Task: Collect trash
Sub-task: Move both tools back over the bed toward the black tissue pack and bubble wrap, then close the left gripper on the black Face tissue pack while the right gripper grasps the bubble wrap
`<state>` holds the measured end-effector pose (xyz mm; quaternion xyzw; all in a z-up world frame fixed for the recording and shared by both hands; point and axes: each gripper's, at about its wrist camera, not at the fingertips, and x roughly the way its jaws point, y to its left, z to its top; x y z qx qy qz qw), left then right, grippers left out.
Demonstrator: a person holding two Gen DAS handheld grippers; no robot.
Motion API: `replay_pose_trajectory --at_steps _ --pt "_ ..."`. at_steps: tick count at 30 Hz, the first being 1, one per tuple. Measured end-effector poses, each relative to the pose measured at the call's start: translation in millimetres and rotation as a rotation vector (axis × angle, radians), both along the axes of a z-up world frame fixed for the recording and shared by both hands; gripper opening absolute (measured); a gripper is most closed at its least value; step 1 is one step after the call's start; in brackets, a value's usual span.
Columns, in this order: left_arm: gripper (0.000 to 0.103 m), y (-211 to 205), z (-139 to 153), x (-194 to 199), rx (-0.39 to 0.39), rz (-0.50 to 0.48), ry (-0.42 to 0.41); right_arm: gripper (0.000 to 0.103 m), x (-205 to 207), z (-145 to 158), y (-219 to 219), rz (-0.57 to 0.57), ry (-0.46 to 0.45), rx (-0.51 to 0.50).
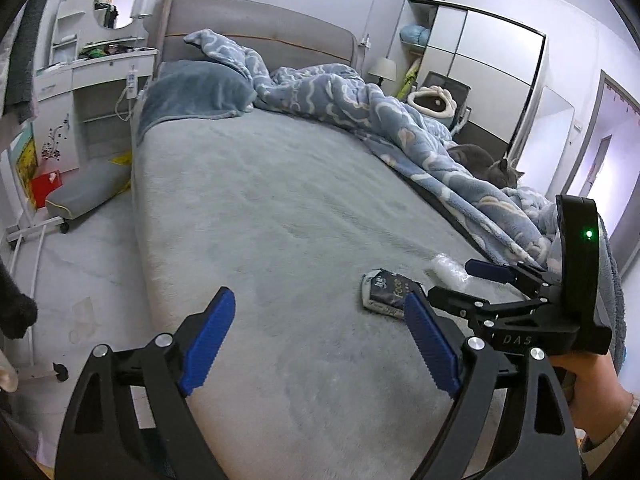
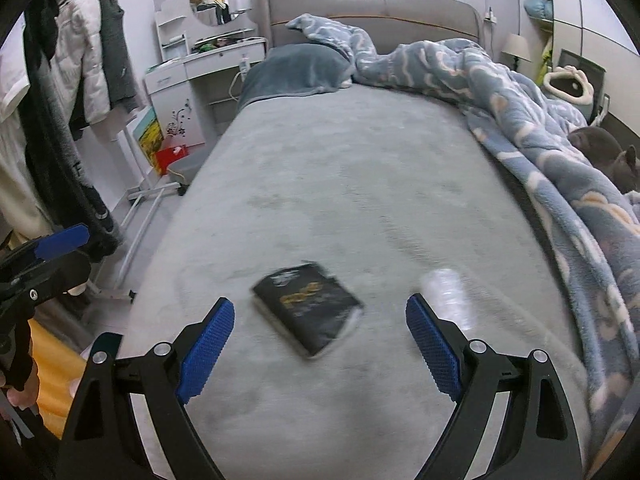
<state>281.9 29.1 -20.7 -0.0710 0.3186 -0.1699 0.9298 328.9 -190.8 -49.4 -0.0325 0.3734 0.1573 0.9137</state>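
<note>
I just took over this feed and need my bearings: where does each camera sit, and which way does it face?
Left wrist: on the left tongs, open, facing up the bed to the headboard; right tongs and hand show at right.
Right wrist: on the right tongs, open, over the dark packet, facing the headboard; left tongs at left edge.
Shared: bed, packet, clear wrapper, cat.

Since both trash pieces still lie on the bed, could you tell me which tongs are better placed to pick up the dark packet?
Right: the right tongs are open with the dark packet centred ahead; the left tongs sit off to its side.
</note>
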Motion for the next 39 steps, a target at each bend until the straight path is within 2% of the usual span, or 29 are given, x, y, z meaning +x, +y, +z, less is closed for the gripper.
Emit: replay_pose_trajectory --at_steps 15,17,21,26,27,35,39 --pt "0.092 -58.7 -34.7 47.6 0.041 -0.120 0.063 0.088 39.5 -26.9 -51.9 -0.049 0.053 -0.037" --pt "0.093 -65.9 -38.9 51.2 0.035 -0.144 0.072 0.077 45.0 -30.9 -58.1 -0.056 0.071 -0.046" --pt "0.093 -82.0 -49.7 52.4 0.044 -0.187 0.087 0.067 47.1 -39.1 -67.7 -0.062 0.111 -0.052" --pt "0.093 -101.9 -55.8 53.3 0.066 -0.200 0.085 0.041 43.2 -43.9 -78.1 -0.052 0.135 -0.039" --pt "0.093 -104.4 -56.4 54.4 0.068 -0.200 0.086 0.039 41.8 -43.8 -79.7 -0.047 0.136 -0.031" --pt "0.093 -122.8 -72.6 67.2 0.112 -0.201 0.123 0.037 35.1 -36.5 -96.9 -0.024 0.133 0.036" --pt "0.083 -128.8 -81.7 72.2 0.147 -0.190 0.147 0.037 32.6 -32.8 -104.4 -0.028 0.132 0.057"
